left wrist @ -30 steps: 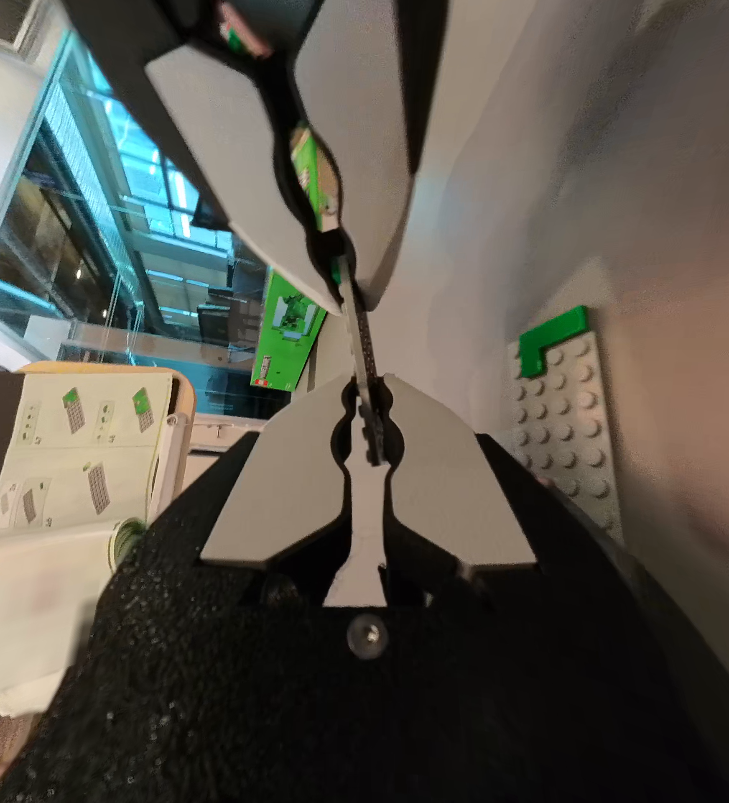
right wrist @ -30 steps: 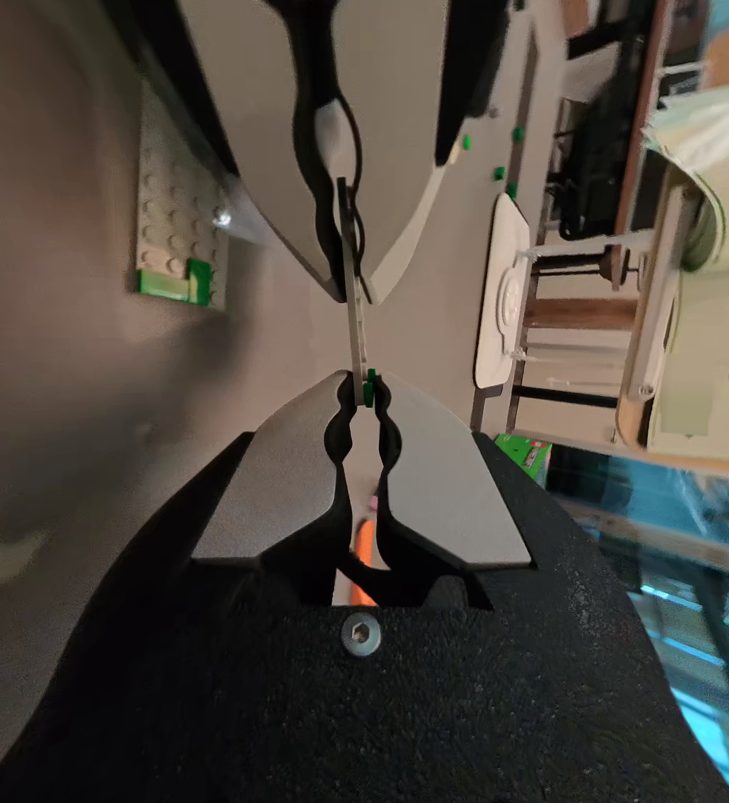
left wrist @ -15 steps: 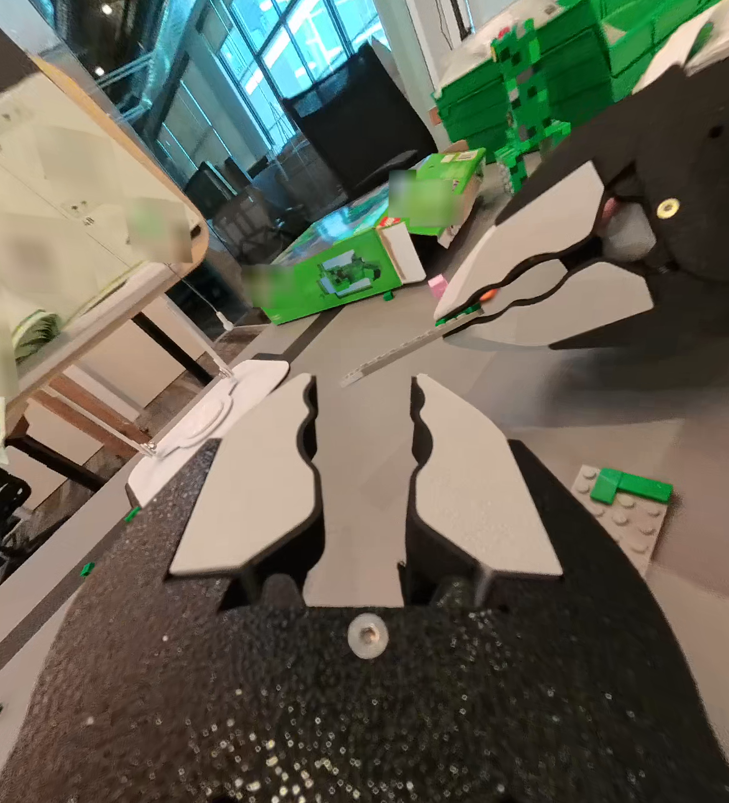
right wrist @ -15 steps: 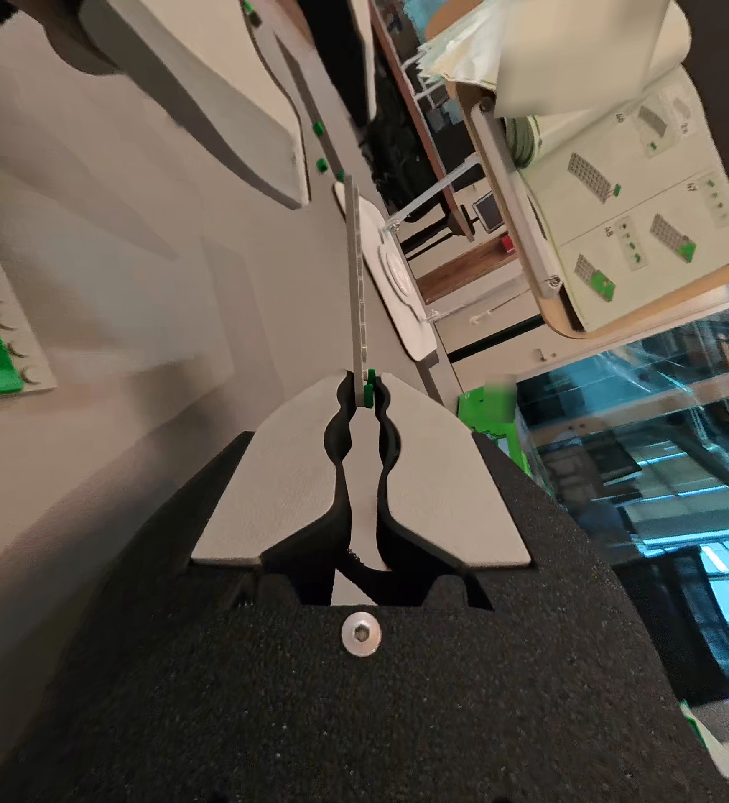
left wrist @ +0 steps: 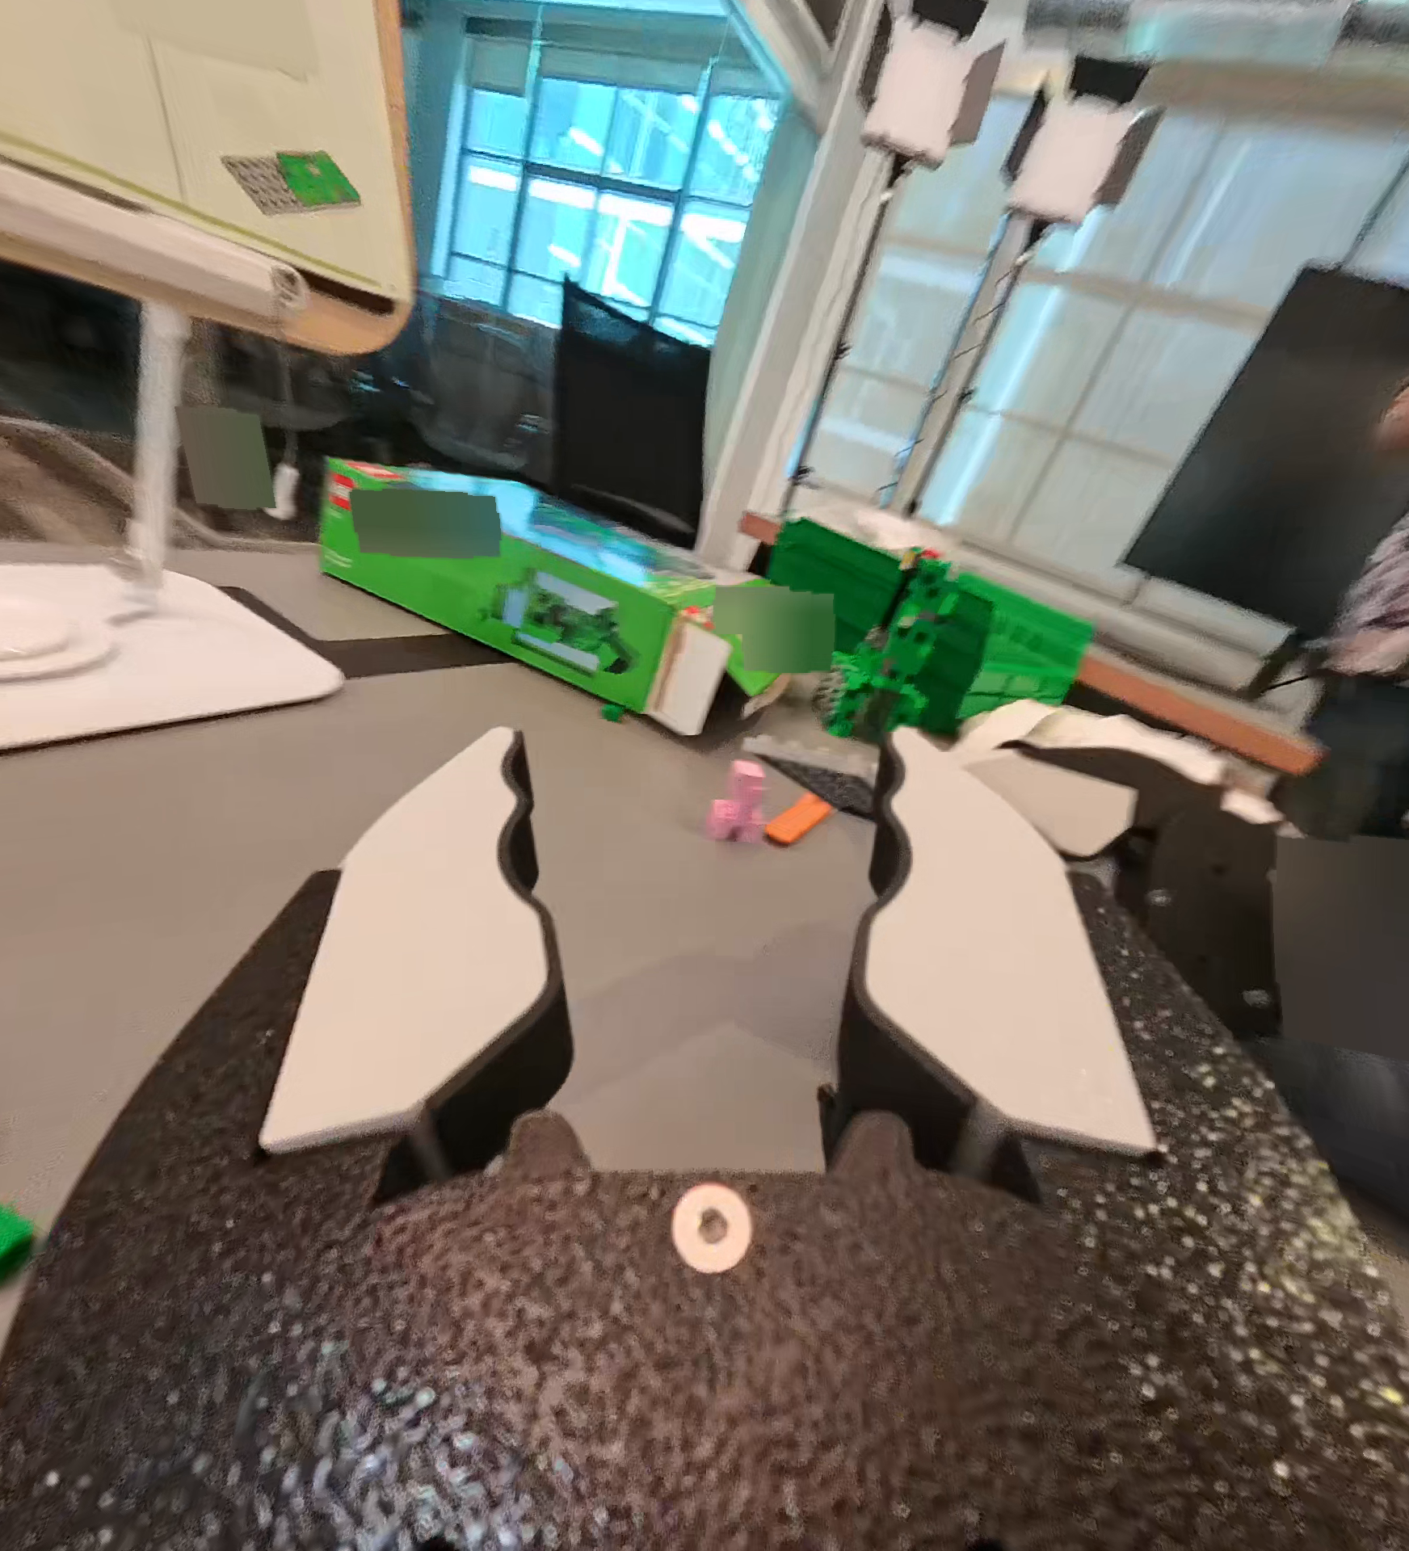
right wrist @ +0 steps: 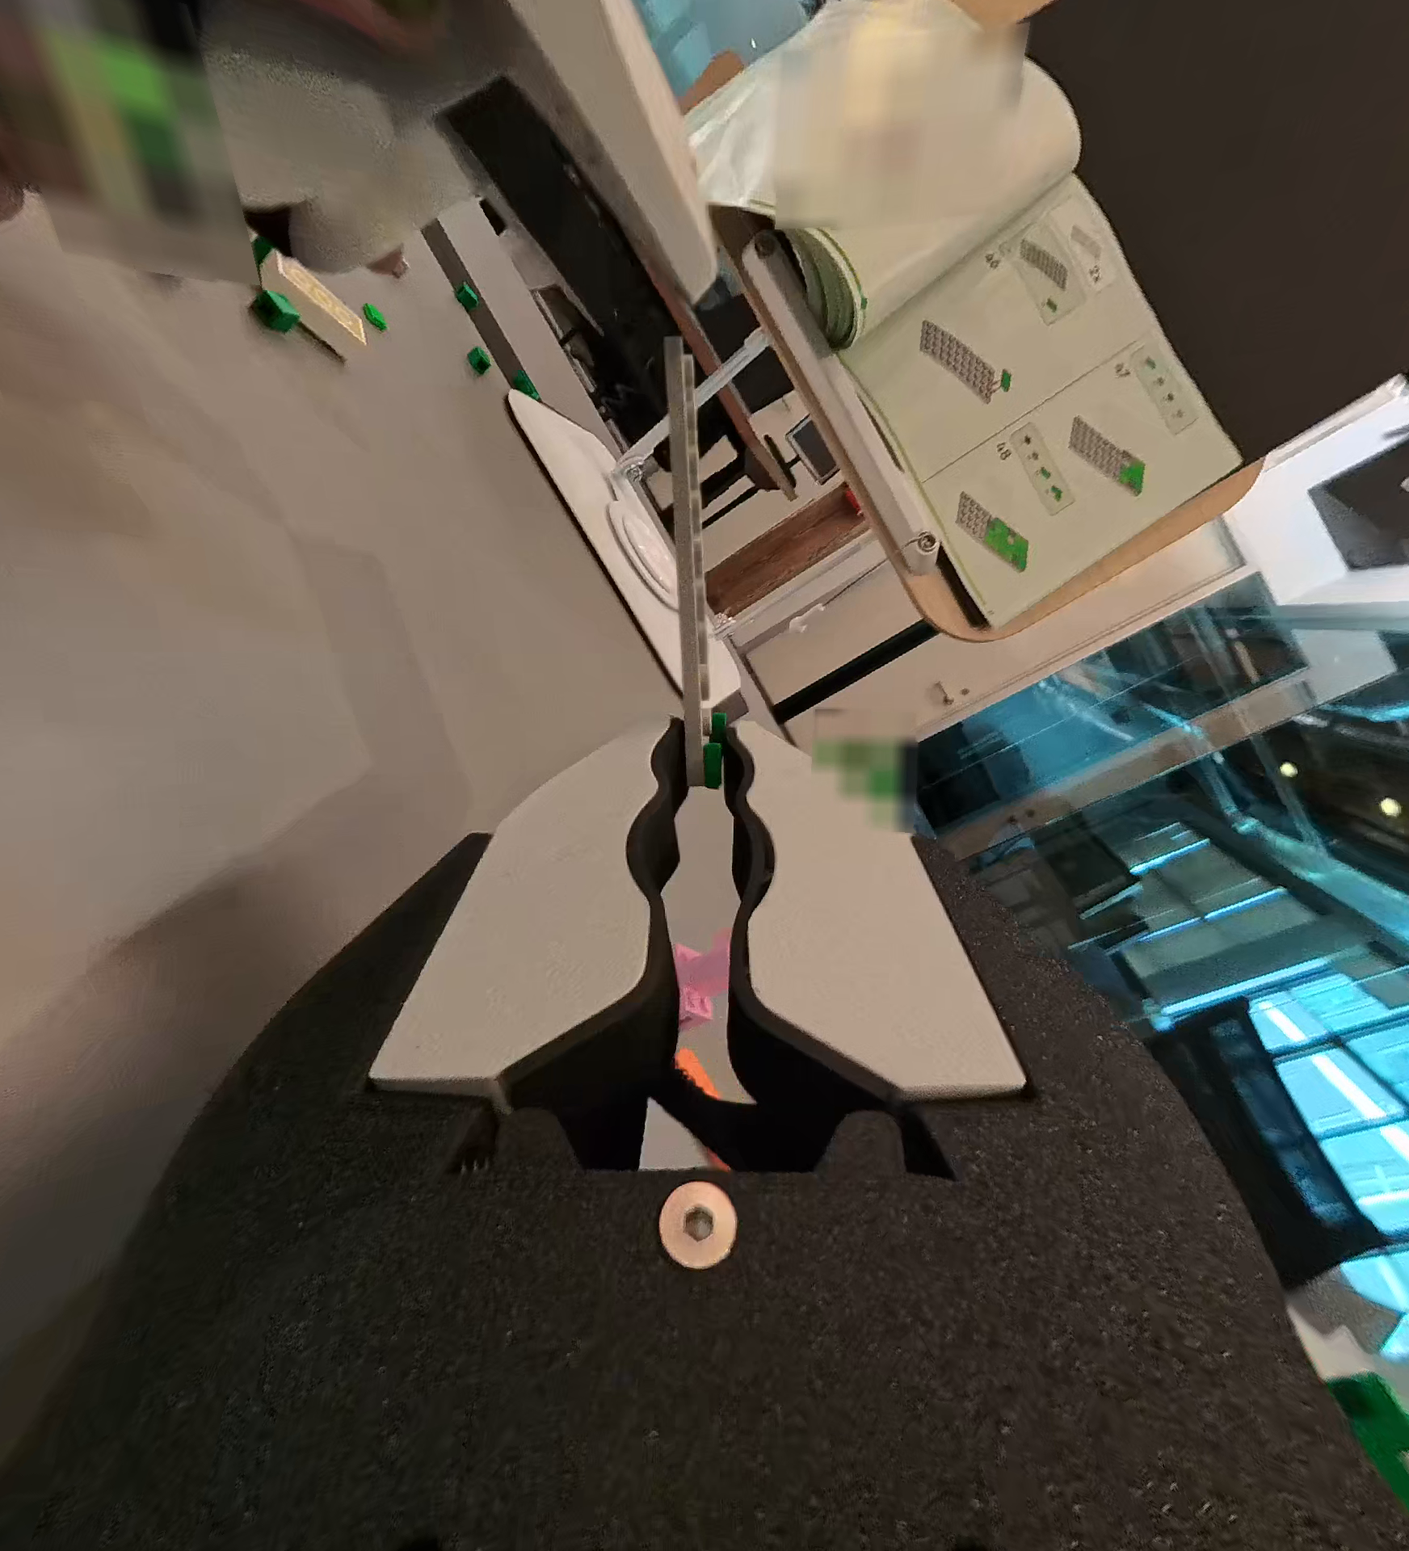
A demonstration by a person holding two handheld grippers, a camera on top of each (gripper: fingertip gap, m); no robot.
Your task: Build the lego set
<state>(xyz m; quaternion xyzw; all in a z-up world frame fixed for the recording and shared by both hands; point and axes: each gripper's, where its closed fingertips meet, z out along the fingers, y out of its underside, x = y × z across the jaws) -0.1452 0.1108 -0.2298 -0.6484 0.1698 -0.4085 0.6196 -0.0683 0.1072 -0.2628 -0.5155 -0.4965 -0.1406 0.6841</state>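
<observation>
While the right gripper (right wrist: 703,738) clamped the grey plate (right wrist: 688,537) edge-on by one end, the left gripper (left wrist: 701,755) hung spread and empty; that thin hold could let it pivot or slip.

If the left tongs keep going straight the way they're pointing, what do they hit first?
Most likely bare grey table: the open left tongs hold nothing and tilt slightly downward. Farther on the pink lego figure and orange piece sit just right of centre; depth is unclear.
</observation>
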